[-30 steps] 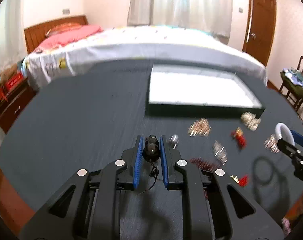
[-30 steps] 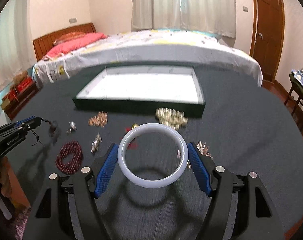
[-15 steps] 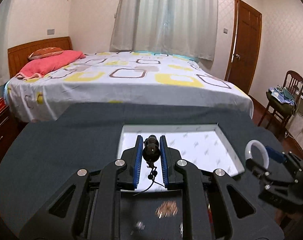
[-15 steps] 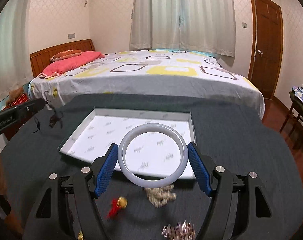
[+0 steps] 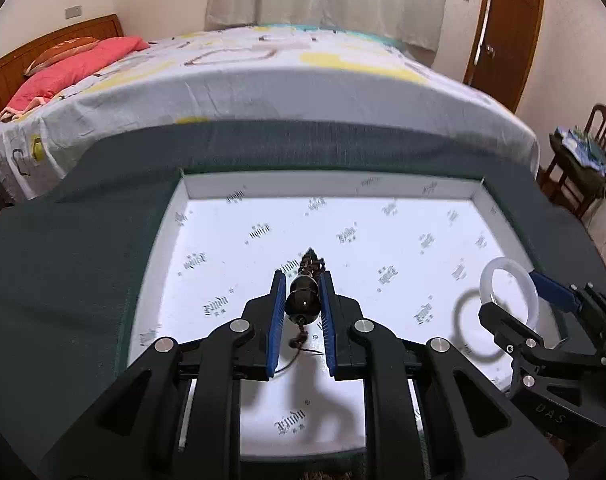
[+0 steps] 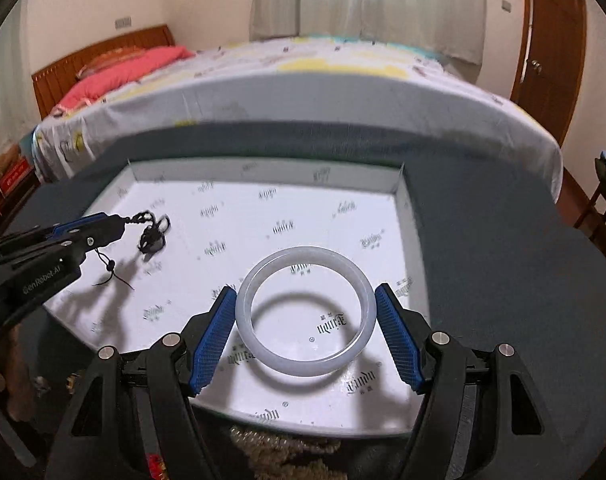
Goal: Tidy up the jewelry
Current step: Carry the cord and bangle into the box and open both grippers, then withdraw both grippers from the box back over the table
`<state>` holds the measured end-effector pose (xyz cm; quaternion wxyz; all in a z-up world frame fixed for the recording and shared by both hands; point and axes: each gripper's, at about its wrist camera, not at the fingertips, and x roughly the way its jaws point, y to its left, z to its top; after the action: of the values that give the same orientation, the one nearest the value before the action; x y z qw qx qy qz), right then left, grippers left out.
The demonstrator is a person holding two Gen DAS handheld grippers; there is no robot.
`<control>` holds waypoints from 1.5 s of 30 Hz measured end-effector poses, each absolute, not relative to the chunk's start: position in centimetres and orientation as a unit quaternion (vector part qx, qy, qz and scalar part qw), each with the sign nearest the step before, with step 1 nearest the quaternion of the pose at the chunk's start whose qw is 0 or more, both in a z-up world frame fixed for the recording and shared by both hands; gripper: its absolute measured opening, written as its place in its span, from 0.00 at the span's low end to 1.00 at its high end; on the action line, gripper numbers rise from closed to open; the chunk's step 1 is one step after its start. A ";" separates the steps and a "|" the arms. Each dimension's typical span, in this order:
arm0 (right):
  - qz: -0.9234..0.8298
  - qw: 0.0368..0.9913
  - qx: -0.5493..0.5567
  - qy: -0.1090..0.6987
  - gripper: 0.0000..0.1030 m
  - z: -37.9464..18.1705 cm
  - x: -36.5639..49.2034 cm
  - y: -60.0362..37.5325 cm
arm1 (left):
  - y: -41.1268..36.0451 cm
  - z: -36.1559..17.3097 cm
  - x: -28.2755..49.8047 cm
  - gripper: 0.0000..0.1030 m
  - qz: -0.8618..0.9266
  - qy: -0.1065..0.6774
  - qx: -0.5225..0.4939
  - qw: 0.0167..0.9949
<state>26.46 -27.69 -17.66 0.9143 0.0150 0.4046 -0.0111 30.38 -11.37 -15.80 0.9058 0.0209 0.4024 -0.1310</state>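
Observation:
My left gripper (image 5: 302,280) is shut on a dark round pendant (image 5: 303,306) with a thin black cord trailing below it. It hangs low over the left half of a shallow tray (image 5: 207,208) lined with white printed paper. In the right wrist view the left gripper (image 6: 119,224) comes in from the left, and the pendant's knotted end (image 6: 153,236) dangles just above the tray's lining (image 6: 263,200). My right gripper (image 6: 306,292) is shut on a white bangle (image 6: 303,367), held flat across its width over the tray's right half. In the left wrist view the bangle (image 5: 487,280) and the right gripper (image 5: 511,300) show at the right.
The tray sits on a table under a dark grey cloth (image 5: 63,260), with a bed (image 5: 303,80) right behind it. A heap of pale beaded jewelry (image 6: 279,444) and a red piece (image 6: 155,462) lie before the tray's near wall. A chair (image 5: 583,152) stands at the right.
Both grippers have travelled forward from above the loose jewelry on the cloth to over the tray and sunk lower. Each still holds its piece.

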 end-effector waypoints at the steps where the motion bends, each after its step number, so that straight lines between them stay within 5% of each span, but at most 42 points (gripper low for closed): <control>1: -0.010 0.911 0.014 0.411 0.67 -18.0 26.7 -27.6 | -11.5 -16.1 30.5 0.17 -0.131 0.407 0.025 0.904; 10: -0.019 0.898 -0.002 0.439 0.67 -19.4 27.4 -27.8 | -11.7 -18.5 31.4 0.18 -0.130 0.450 0.030 0.883; 16: -0.015 0.900 0.005 0.435 0.74 -19.2 27.5 -28.1 | -11.9 -18.6 31.0 0.44 -0.133 0.444 0.034 0.885; 28: -0.015 0.918 0.014 0.395 0.74 -16.1 25.7 -27.7 | -11.7 -15.2 29.2 0.68 -0.138 0.402 0.029 0.905; 45: -0.036 0.937 0.028 0.347 0.74 -13.4 13.1 -27.8 | -6.5 -11.9 15.5 0.75 -0.102 0.349 0.016 0.931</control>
<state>13.12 -27.82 -13.41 0.9369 0.0283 0.3466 -0.0360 15.55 -6.51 -11.86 0.9315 0.0156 0.3489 -0.1019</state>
